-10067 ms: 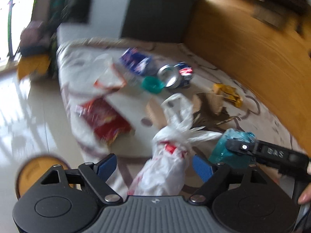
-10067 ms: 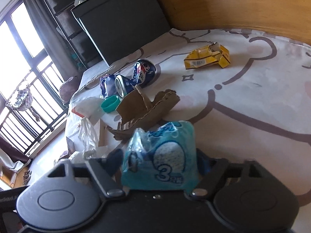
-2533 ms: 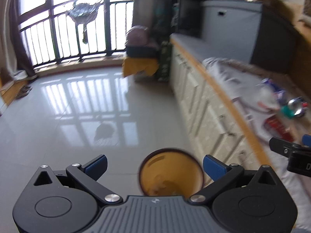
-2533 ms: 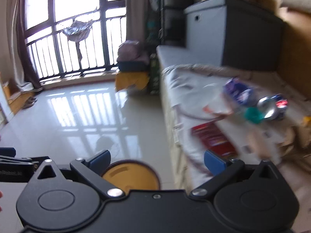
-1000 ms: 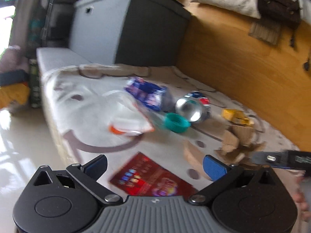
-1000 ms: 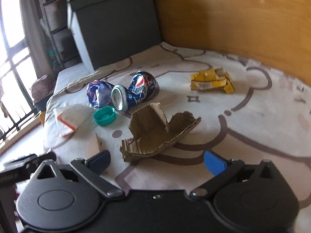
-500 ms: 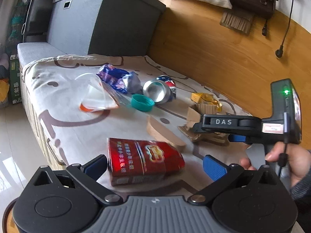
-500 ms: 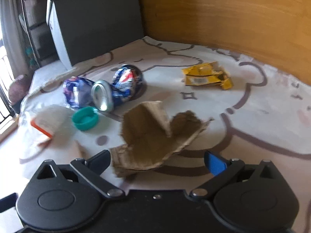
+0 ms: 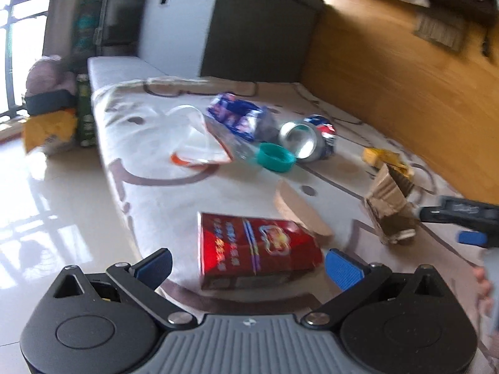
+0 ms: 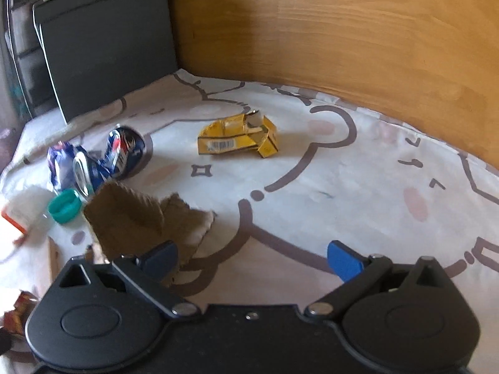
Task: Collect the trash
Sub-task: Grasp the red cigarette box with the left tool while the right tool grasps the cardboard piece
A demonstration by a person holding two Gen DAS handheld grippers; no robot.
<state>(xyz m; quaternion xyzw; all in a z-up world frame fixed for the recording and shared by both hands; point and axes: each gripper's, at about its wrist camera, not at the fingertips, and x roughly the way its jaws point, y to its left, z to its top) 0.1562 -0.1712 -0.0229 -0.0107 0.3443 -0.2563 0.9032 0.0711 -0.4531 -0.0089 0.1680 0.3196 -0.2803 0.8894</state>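
Observation:
Trash lies on a cartoon-print sheet (image 9: 162, 205). My left gripper (image 9: 248, 268) is open, its blue pads either side of a red cigarette pack (image 9: 255, 246) just ahead. My right gripper (image 10: 252, 257) is open; its left pad touches a torn brown cardboard piece (image 10: 137, 218), which also shows in the left wrist view (image 9: 389, 208). A crushed Pepsi can (image 10: 106, 159) (image 9: 308, 140), a teal cap (image 10: 64, 207) (image 9: 276, 157), a blue wrapper (image 9: 240, 115), a clear plastic bag (image 9: 193, 137) and a yellow crushed box (image 10: 240, 137) lie farther off.
A wooden wall (image 10: 343, 37) borders the sheet's far side. A dark storage box (image 10: 103, 40) stands at its far end. A tan card strip (image 9: 299, 208) lies beside the red pack. Glossy tiled floor (image 9: 46, 218) lies to the left, with yellow bags (image 9: 46, 127) on it.
Both grippers came back from the yellow bin on the floor to the sheet. The left has closed in on the red pack, the right on the torn cardboard.

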